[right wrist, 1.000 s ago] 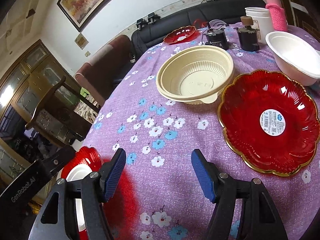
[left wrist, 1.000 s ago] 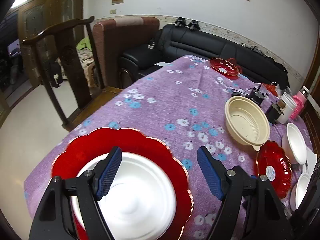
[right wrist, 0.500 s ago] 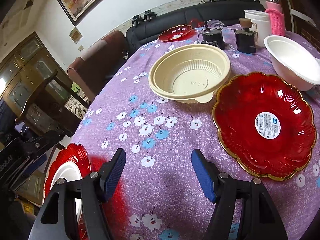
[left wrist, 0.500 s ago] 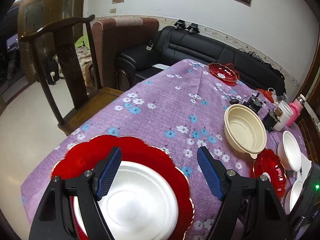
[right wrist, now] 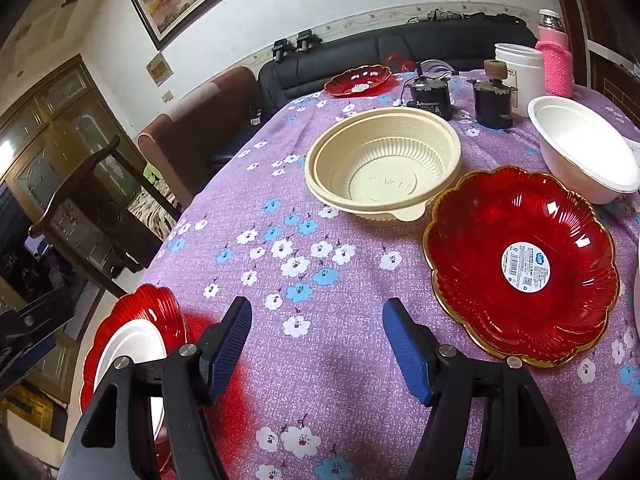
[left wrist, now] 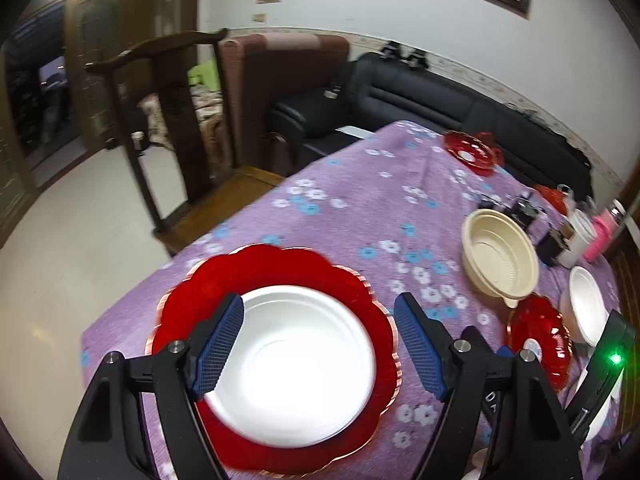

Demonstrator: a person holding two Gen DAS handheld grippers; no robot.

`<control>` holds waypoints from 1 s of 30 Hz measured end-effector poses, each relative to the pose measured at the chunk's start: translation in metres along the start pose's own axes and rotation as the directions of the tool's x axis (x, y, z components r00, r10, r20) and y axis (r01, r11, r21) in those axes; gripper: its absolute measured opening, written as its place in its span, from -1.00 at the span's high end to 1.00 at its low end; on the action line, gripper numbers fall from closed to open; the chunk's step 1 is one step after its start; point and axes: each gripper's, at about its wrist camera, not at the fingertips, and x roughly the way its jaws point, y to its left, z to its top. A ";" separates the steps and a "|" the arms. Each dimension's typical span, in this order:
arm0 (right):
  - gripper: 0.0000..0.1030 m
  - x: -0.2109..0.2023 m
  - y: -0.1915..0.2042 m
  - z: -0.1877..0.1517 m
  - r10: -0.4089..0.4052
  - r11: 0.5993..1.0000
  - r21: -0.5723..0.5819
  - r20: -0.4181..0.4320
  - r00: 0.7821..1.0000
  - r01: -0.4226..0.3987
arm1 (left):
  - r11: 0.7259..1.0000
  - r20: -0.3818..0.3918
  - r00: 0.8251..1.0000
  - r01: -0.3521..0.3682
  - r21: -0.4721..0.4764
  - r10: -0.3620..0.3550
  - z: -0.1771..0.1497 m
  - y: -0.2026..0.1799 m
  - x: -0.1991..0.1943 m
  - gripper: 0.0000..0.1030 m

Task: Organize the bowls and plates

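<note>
A white plate [left wrist: 296,364] lies inside a red scalloped plate [left wrist: 276,272] at the near corner of the purple flowered table. My left gripper [left wrist: 320,344] is open and empty, hovering above the white plate. The stack also shows in the right wrist view [right wrist: 132,344] at lower left. My right gripper [right wrist: 316,340] is open and empty above bare cloth. A second red plate with a label [right wrist: 524,264] lies to its right, a cream ribbed bowl [right wrist: 384,168] beyond it, and a white bowl [right wrist: 580,152] at far right.
A third red plate [right wrist: 358,80] sits at the table's far end. Two black motors [right wrist: 430,98], a white jar [right wrist: 516,68] and a pink bottle [right wrist: 554,60] stand behind the bowls. A wooden chair [left wrist: 160,128] and a black sofa [left wrist: 400,100] flank the table.
My left gripper has risen and drawn back from the stacked plates, so they sit farther ahead. The right gripper has shifted slightly; the plates on the table have not moved.
</note>
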 end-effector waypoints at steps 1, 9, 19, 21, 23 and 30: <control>-0.42 0.000 0.001 0.000 0.002 1.000 -0.002 -0.004 1.000 -0.002 | 1.000 0.006 1.000 -0.019 -0.003 0.019 -0.002 0.001 -0.004 -0.50; -0.42 -0.013 0.010 0.000 -0.004 0.998 -0.068 0.051 0.999 0.008 | 0.996 -0.029 0.997 -0.076 -0.041 0.075 -0.010 0.001 -0.015 -0.50; -0.42 -0.028 0.012 0.006 0.005 0.995 -0.095 0.102 0.995 0.005 | 0.992 -0.107 0.992 -0.079 -0.095 0.069 -0.022 -0.004 -0.003 -0.50; -0.42 -0.031 0.013 0.006 0.003 0.995 -0.101 0.112 0.994 0.008 | 0.994 -0.084 0.994 -0.083 -0.074 0.077 -0.022 -0.008 -0.006 -0.50; -0.42 -0.030 0.014 0.007 -0.002 0.994 -0.105 0.114 0.993 0.015 | 0.996 -0.066 0.995 -0.083 -0.039 0.080 -0.023 -0.013 -0.007 -0.50; -0.42 -0.020 0.013 0.007 -0.002 0.994 -0.105 0.069 0.998 0.009 | 0.999 -0.063 0.997 -0.049 0.018 0.050 -0.027 -0.020 -0.002 -0.50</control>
